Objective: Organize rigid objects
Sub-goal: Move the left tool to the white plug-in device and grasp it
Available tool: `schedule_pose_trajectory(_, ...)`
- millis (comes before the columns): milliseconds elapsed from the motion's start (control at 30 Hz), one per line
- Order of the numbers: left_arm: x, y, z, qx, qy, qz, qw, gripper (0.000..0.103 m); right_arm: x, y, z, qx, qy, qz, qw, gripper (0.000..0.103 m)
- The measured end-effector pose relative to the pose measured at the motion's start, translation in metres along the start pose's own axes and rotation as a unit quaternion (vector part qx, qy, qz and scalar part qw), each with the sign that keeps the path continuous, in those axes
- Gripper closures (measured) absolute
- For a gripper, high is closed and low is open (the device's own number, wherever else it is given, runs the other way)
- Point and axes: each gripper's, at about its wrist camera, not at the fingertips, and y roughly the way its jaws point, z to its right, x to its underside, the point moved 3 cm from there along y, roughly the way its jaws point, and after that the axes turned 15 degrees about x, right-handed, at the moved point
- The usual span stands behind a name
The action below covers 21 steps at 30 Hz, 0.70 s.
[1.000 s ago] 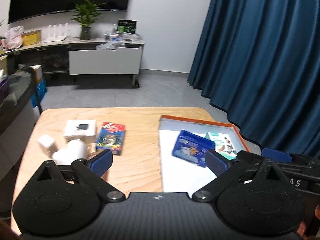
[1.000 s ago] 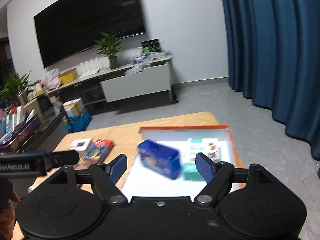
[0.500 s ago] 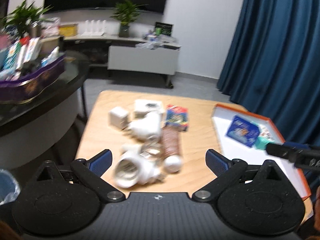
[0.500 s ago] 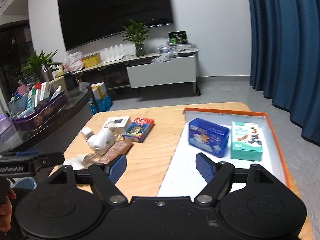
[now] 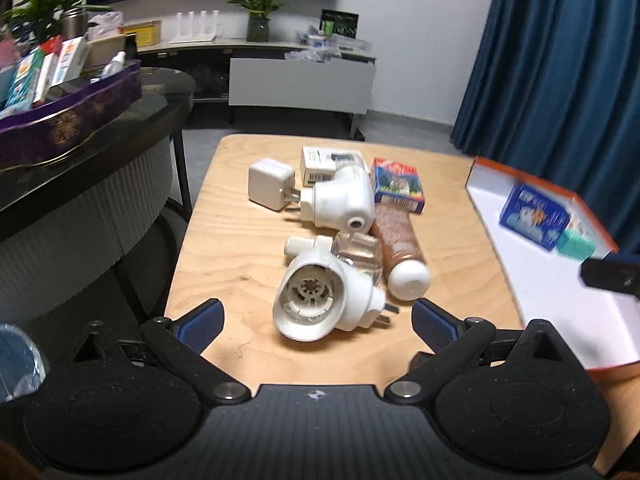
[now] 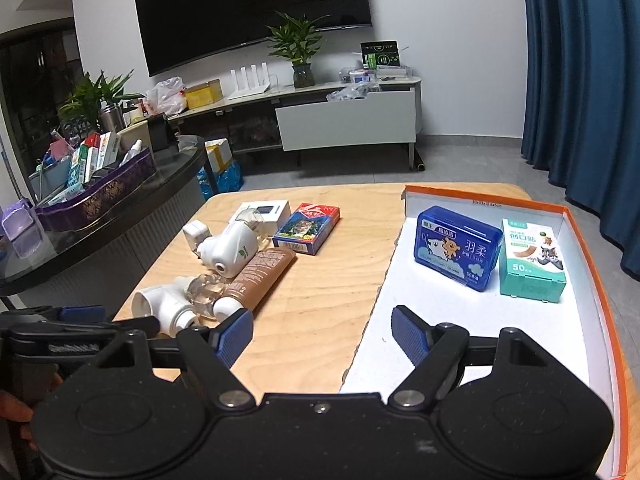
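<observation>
On the wooden table (image 5: 240, 248) lies a pile: two white plug-in devices (image 5: 324, 296) (image 5: 340, 200), a clear bottle (image 5: 358, 248), a brown tube (image 5: 400, 248), a white charger cube (image 5: 268, 190), a white box (image 5: 324, 162) and a colourful card box (image 5: 396, 186). My left gripper (image 5: 316, 322) is open, its fingers either side of the nearest plug-in device without touching it. My right gripper (image 6: 322, 334) stands open and empty over the tray's left edge. The orange-rimmed tray (image 6: 592, 240) holds a blue box (image 6: 458, 252) and a teal box (image 6: 532, 266).
A black round table (image 6: 132, 216) with a purple basket (image 6: 96, 196) of packets stands to the left of the wooden table. Behind are a TV cabinet (image 6: 344, 120) and plants. A blue curtain (image 6: 580, 80) hangs at the right.
The left gripper swung left from the tray to the pile and came down closer to it. The right gripper drew back from the blue box, which now rests in the tray. Both jaws stayed open.
</observation>
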Motion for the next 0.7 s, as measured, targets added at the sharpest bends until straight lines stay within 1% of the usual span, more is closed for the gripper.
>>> schedule_pose_trajectory(233,-0.001,0.022,-0.01,0.003,0.021,-0.011,0.9997,0.0,0.003,0.008,-0.007,-0.008,-0.008,-0.012,1.0,0.013)
schedule_pose_trajectory(333,-0.002,0.031,-0.011,0.01,0.027,-0.018,0.9994,0.0,0.005,0.009,-0.015,-0.013,-0.02,-0.016,1.0,0.013)
schedule_pose_trajectory(433,-0.003,0.037,-0.009,0.018,0.037,-0.016,0.999,0.0,0.006,0.011,-0.023,-0.019,-0.028,-0.018,0.999,0.013)
schedule_pose_trajectory(500,-0.003,0.04,-0.008,0.025,0.044,-0.015,0.9986,0.004,0.007,0.011,-0.028,-0.023,-0.034,-0.02,0.999,0.013)
schedule_pose_trajectory(533,-0.003,0.04,-0.007,0.035,0.046,-0.015,0.9982,0.015,0.008,0.012,-0.03,-0.024,-0.037,-0.021,0.999,0.013)
schedule_pose_trajectory(567,-0.002,0.041,-0.007,0.049,0.045,-0.016,0.9976,0.023,0.008,0.012,-0.032,-0.027,-0.039,-0.022,0.999,0.013)
schedule_pose_trajectory(600,-0.002,0.041,-0.007,0.056,0.042,-0.017,0.9974,0.027,0.009,0.013,-0.034,-0.029,-0.042,-0.024,0.998,0.013)
schedule_pose_trajectory(633,-0.001,0.039,-0.006,0.055,0.044,-0.016,0.9974,0.03,0.009,0.014,-0.035,-0.03,-0.045,-0.026,0.998,0.013)
schedule_pose_trajectory(700,0.0,0.038,-0.007,0.059,0.042,-0.014,0.9973,0.03,0.011,0.016,-0.039,-0.033,-0.048,-0.031,0.998,0.013)
